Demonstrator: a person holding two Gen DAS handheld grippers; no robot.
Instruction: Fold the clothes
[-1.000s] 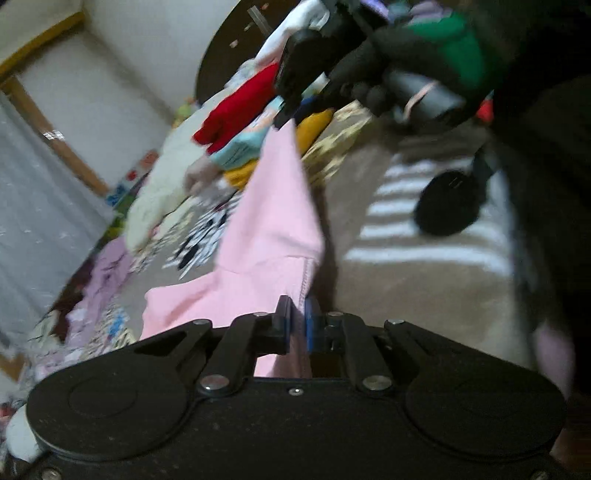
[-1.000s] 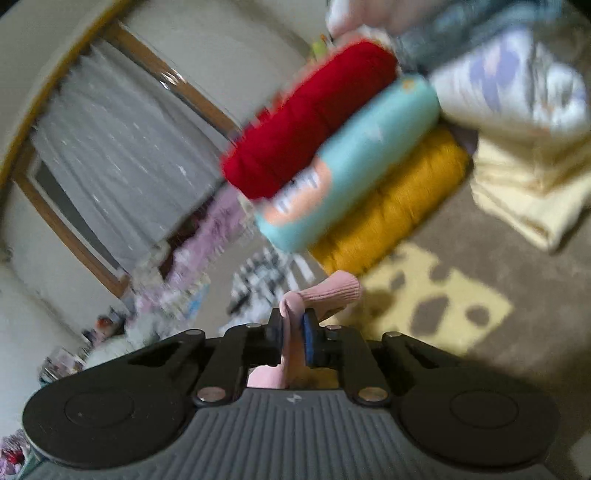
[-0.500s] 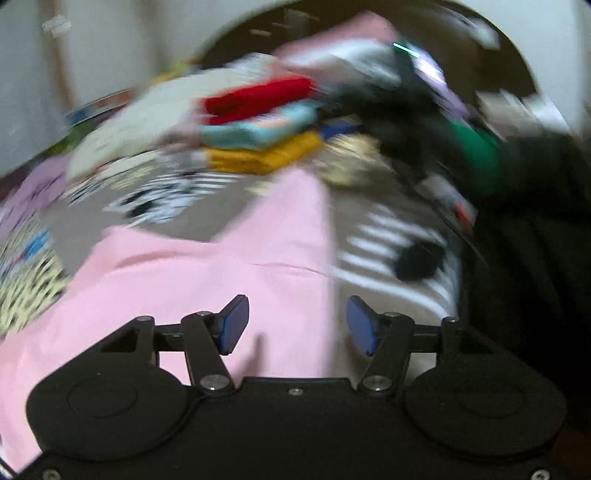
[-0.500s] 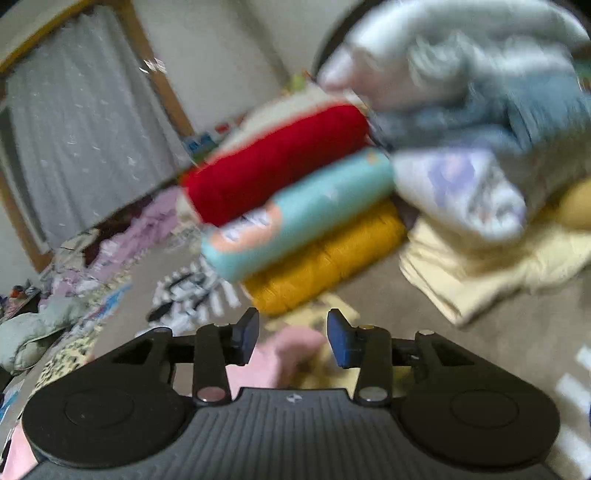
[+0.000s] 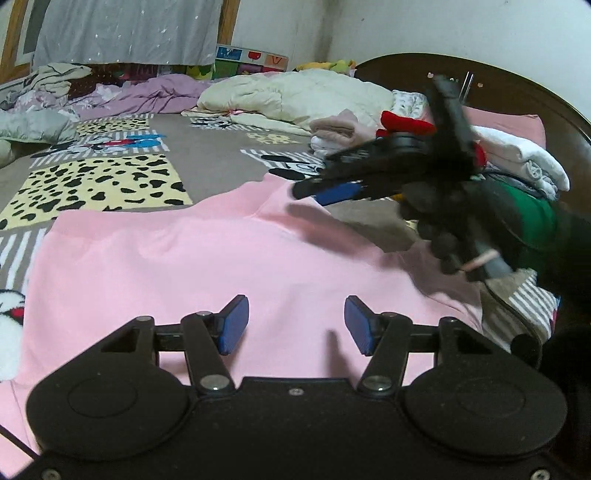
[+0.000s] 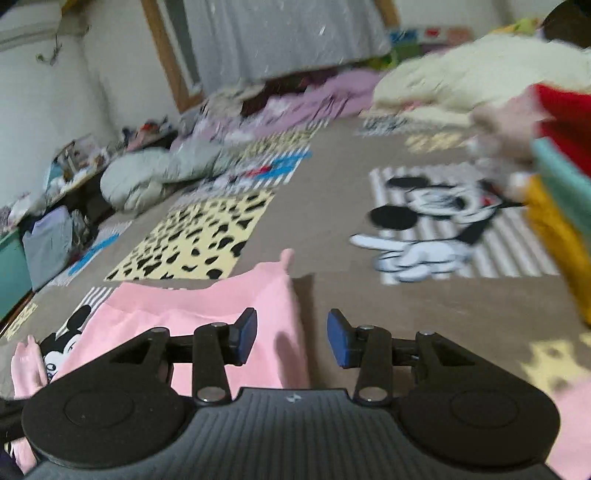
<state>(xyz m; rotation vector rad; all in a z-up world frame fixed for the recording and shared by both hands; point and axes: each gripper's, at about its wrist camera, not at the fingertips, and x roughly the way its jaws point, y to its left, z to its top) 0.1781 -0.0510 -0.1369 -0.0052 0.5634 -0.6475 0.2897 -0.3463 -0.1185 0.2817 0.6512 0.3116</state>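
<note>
The flat pink cotton garment (image 5: 207,266) lies spread on the patterned grey cartoon blanket (image 5: 221,162). Both jaws have just been opening: the left gripper (image 5: 293,325) and right gripper (image 6: 291,338) stand apart, empty, above it.

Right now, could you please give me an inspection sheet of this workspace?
Surface: patterned bedspread, cartoon and spotted patches.
Job's things: pink garment spread flat on it.
Clutter: folded stack of red, teal and mustard; cream bedding; lilac bedding.
Grippers: left gripper open above the garment; right gripper open, empty, at its edge.
Cables: nothing seen.
Surroundings: grey curtain, dark headboard.
</note>
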